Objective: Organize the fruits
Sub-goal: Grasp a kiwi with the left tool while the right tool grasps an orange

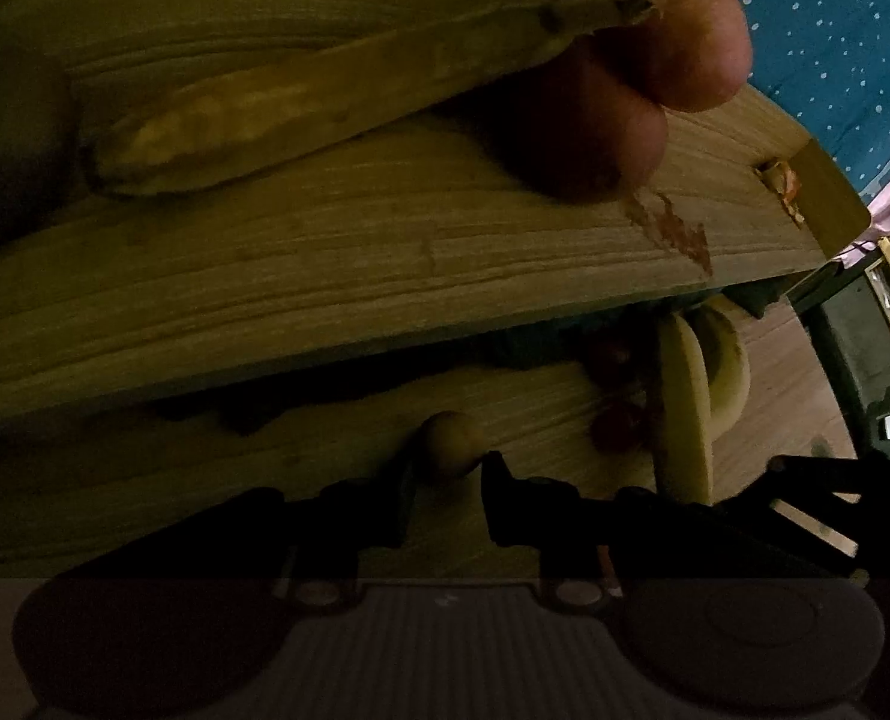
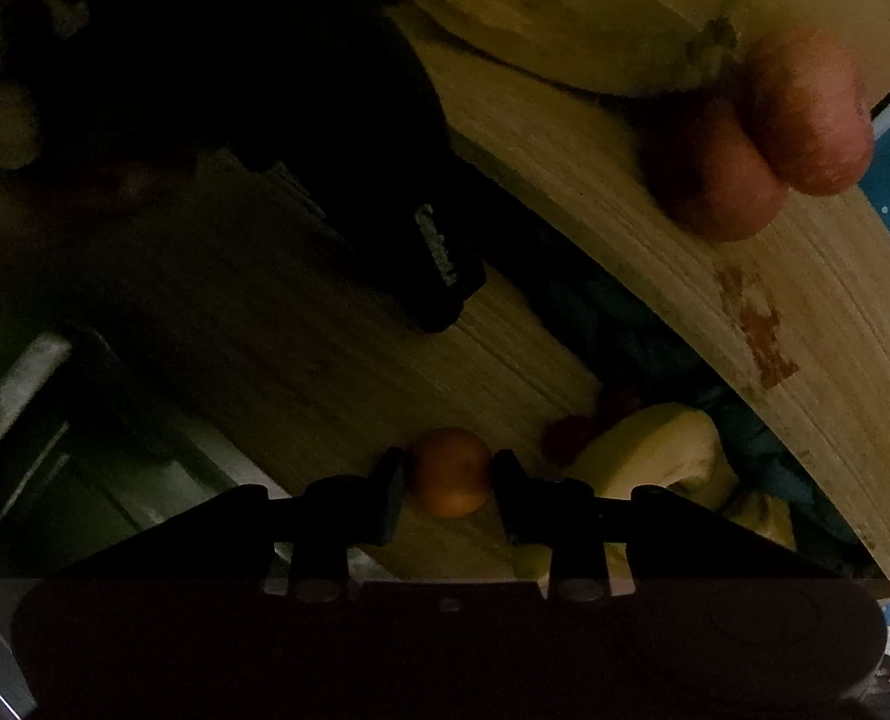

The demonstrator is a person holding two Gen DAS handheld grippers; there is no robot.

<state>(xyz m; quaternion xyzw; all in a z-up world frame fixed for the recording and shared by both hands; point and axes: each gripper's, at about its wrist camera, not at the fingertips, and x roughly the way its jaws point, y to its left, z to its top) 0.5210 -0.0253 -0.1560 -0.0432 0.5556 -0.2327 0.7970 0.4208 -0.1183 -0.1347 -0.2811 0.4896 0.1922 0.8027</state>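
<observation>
Two wooden boards fill the left wrist view: an upper board (image 1: 384,252) carrying a banana (image 1: 300,108) and two red apples (image 1: 673,24), the banana's stem touching the upper apple; a lower wooden counter (image 1: 264,468) beneath. Blue dotted cloth (image 1: 835,30) at upper right, floor and dark furniture at right edge. Left gripper (image 1: 448,492): jaws narrowly parted, a small round fruit (image 1: 451,441) just ahead of the gap; whether it is gripped cannot be told. Pale banana bunch (image 1: 703,390) and dark red fruit (image 1: 616,426) near, dim.

Right wrist view: same upper board (image 2: 685,312), apples (image 2: 805,114) at its edge, stained patch (image 2: 763,336). Right gripper (image 2: 448,492): closed against a small orange-coloured fruit (image 2: 452,471), a finger on each side. Bananas (image 2: 655,450) just right of it. Left half very dark; a black object (image 2: 438,264) crosses it, unidentifiable.
</observation>
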